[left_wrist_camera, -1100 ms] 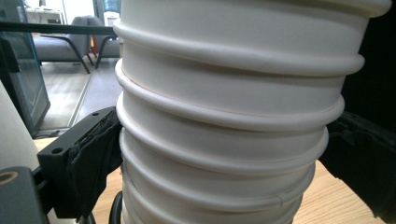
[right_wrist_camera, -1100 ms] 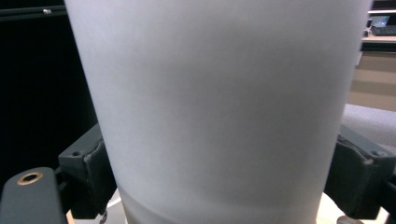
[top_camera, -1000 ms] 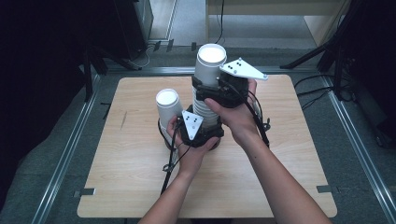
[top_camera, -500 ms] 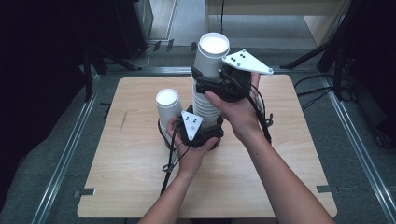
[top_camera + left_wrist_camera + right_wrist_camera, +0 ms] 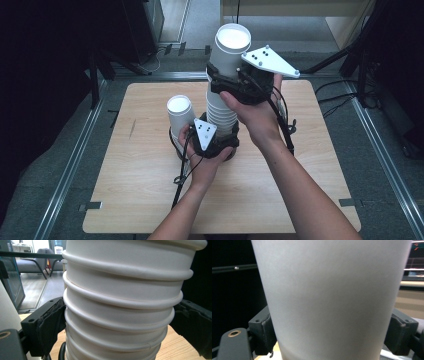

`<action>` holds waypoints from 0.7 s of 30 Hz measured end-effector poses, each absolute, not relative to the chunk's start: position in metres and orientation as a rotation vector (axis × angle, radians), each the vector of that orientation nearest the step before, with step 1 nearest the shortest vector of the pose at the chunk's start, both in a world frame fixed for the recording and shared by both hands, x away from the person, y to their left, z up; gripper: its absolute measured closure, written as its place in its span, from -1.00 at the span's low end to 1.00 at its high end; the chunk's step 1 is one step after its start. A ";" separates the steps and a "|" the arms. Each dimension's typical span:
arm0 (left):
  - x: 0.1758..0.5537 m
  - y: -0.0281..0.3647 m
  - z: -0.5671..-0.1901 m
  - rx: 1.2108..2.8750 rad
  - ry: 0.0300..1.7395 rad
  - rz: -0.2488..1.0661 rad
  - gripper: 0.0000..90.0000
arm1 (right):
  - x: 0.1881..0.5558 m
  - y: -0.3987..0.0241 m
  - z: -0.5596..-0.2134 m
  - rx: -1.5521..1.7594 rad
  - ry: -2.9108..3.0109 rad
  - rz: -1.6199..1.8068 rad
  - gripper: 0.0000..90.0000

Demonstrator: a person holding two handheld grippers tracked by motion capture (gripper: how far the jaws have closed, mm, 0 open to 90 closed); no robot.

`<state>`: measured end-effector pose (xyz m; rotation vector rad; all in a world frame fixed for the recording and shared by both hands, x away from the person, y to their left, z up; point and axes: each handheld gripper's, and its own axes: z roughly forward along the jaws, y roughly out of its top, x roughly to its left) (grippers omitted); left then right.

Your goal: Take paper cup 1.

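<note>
A tall stack of white paper cups [image 5: 220, 114] stands in the middle of the wooden table [image 5: 300, 170]. My left gripper [image 5: 219, 140] is shut on the stack's lower part; in the left gripper view its pads [image 5: 51, 325] press the ribbed rims [image 5: 120, 315] from both sides. My right gripper [image 5: 226, 82] grips the top cup [image 5: 232, 47] higher up; its jaws have just been closing on it, and the cup's wall [image 5: 334, 302] sits between the pads [image 5: 265, 332]. The top cup stands raised above the rest of the stack, with its lower part hidden by the gripper.
Another white cup [image 5: 180, 114] stands upright just left of the stack, next to my left hand. Black cables [image 5: 285, 125] trail from both grippers across the table. Metal rails [image 5: 75, 160] and dark stands border the table.
My right gripper has risen with the top cup, drawing it up out of the stack. The left gripper and the lower stack have stayed put.
</note>
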<state>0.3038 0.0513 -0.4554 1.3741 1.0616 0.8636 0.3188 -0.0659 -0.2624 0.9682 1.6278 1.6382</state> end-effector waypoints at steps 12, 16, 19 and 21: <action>0.304 0.051 -0.456 1.372 1.062 0.862 -0.95 | 0.308 -0.085 -0.241 0.976 1.517 1.723 -0.67; 0.304 0.052 -0.456 1.375 1.059 0.866 -0.94 | 0.305 -0.092 -0.237 0.978 1.506 1.729 -0.68; 0.303 0.052 -0.456 1.377 1.060 0.866 -0.94 | 0.303 -0.098 -0.235 0.973 1.497 1.742 -0.68; 0.303 0.052 -0.456 1.377 1.058 0.865 -0.94 | 0.300 -0.102 -0.234 0.975 1.486 1.749 -0.68</action>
